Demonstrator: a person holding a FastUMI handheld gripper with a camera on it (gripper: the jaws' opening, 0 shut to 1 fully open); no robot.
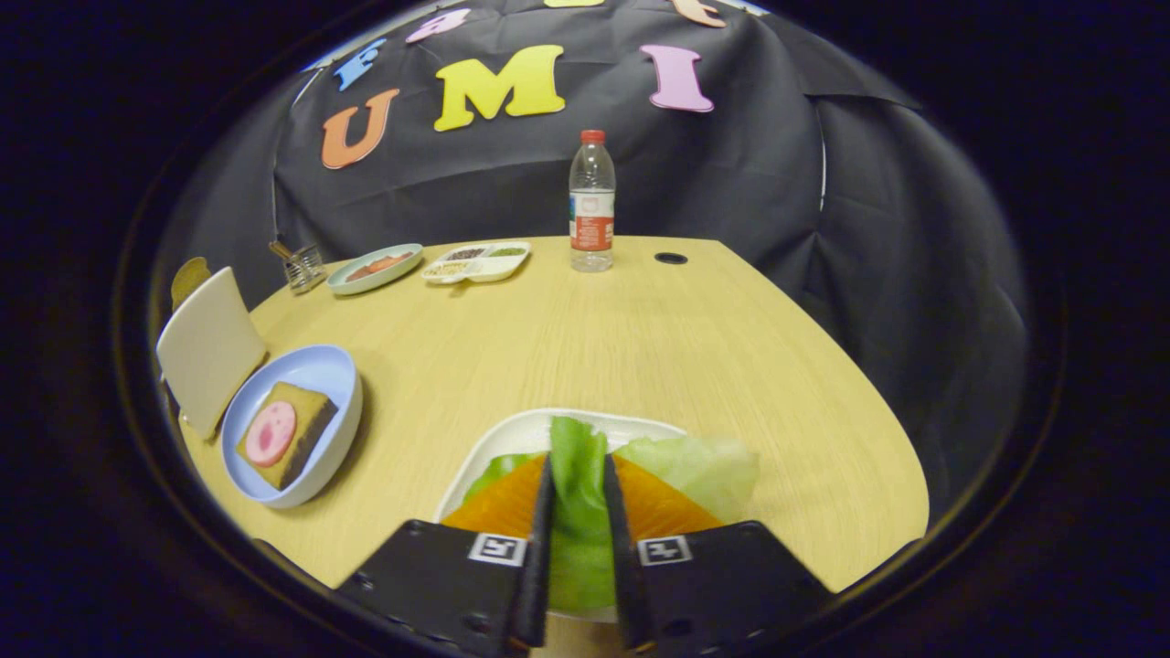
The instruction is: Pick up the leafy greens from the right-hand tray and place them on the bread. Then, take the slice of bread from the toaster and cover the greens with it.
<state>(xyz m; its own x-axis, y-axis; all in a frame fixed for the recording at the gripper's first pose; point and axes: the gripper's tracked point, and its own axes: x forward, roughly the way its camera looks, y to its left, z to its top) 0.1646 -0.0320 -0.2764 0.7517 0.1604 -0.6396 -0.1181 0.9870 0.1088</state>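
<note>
Green leaf (579, 512) is pinched upright betw. fingers (539, 521), over white tray (512, 439). Bread (285, 431) w/ pink slice is seen flat in blue bowl (324, 375), well left.

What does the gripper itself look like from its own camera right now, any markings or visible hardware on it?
The gripper shows as two broad, flat, angular blocks, each tapering into a thin upright finger. Each block carries a small square black-and-white fiducial marker near its inner edge. A few round screw heads sit along the blocks' lower edges. No cables or sleeve can be seen.
</note>
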